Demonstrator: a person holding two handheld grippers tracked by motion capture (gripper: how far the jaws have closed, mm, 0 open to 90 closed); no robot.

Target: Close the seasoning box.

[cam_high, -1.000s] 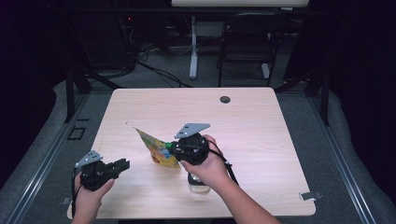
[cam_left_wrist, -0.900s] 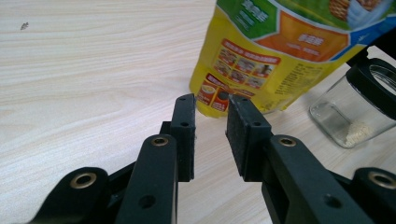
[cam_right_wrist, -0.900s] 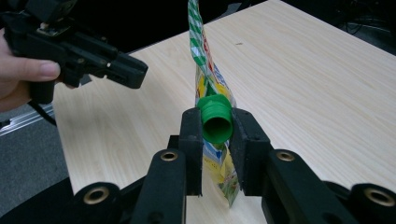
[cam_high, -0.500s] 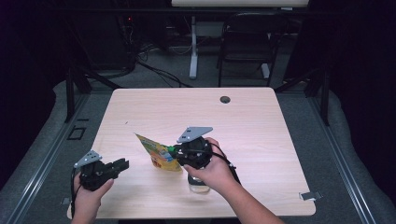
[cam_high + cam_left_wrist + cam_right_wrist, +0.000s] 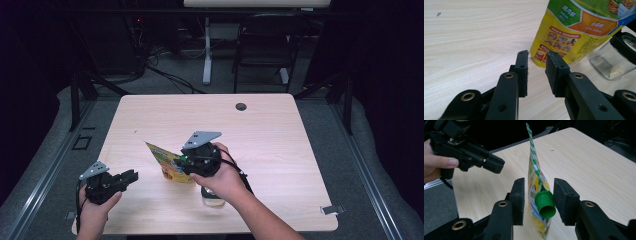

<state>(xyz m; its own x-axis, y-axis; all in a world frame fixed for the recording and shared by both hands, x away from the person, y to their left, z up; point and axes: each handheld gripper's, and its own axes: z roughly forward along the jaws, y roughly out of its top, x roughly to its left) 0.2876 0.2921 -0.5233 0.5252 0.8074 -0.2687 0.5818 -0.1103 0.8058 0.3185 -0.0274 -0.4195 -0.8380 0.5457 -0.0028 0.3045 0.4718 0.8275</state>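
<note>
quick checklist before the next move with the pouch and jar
1. Pouch upright on the table: ok, it stands on its base.
2. Right gripper free of the pouch: ok, its jaws have just been opening; gaps show either side, with the green cap between the pads.
3. Cap on the spout: ok, it sits there; tightness cannot tell.
4. Left gripper free: ok, open, nothing between its jaws, short of the pouch.
5. Jar ready: cannot tell; it lies beside the pouch with a little white powder inside.
</note>
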